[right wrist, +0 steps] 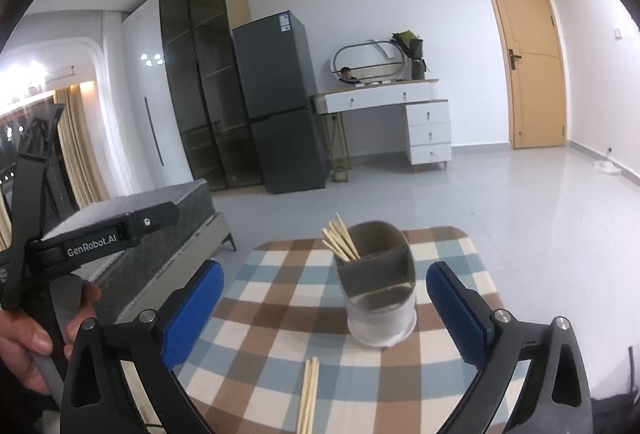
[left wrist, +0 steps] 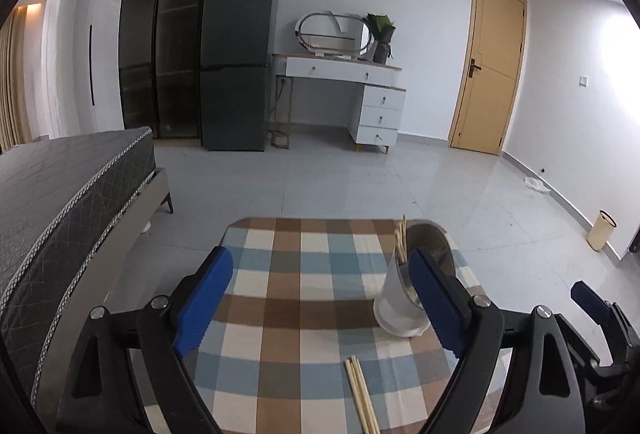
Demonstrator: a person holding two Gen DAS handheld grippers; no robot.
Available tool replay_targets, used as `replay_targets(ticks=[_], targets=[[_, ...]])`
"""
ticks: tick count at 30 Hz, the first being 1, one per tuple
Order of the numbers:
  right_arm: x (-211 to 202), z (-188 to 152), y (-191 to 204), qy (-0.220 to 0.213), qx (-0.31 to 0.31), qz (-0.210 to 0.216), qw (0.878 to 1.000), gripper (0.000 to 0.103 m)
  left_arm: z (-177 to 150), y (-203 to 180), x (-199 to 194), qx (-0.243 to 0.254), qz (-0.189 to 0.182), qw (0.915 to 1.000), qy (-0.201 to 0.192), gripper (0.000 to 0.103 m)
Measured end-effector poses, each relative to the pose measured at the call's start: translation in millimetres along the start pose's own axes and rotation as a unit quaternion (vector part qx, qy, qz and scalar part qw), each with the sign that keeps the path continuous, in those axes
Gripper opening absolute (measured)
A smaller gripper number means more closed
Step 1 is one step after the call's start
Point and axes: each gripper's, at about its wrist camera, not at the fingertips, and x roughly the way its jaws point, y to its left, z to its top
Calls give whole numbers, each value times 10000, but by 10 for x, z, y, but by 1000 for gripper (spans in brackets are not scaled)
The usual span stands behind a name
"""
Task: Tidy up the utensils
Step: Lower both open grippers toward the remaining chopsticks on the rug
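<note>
1. Both of my tongs stand wide open over the checked desk (right wrist: pixel 280 318), nothing between the blue pads: left tongs (left wrist: pixel 320 298), right tongs (right wrist: pixel 326 310).
2. The grey utensil holder (right wrist: pixel 376 274) stands upright near the far right corner, seated in a clear cup-like base. A bundle of chopsticks (right wrist: pixel 340 240) already leans in its back-left compartment; the front compartment looks empty.
3. The loose chopsticks (right wrist: pixel 308 394) lie flat on the near side, tips pointing toward the holder, just in front of it but not touching.
4. I judge the step in hand is picking those up. My advice to myself: drop the right tongs low, square the pads across the sticks so the whole pair gets pinched together, then lift and tip upright before lowering into a compartment.
5. Hard to read: the sticks run off the bottom edge, so I can't count them. In the left view, my own right pad covers much of the holder.
</note>
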Motion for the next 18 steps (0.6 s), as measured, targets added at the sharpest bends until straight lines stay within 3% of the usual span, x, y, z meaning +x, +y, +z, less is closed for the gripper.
replay_targets(ticks=[13, 18], targets=[[299, -473, 71, 702, -148, -256, 9971, 103, -523, 209, 475, -249, 187, 9979, 571, 88], [436, -636, 166, 950, -695, -546, 9915, 103, -699, 225, 641, -300, 244, 9955, 869, 88]])
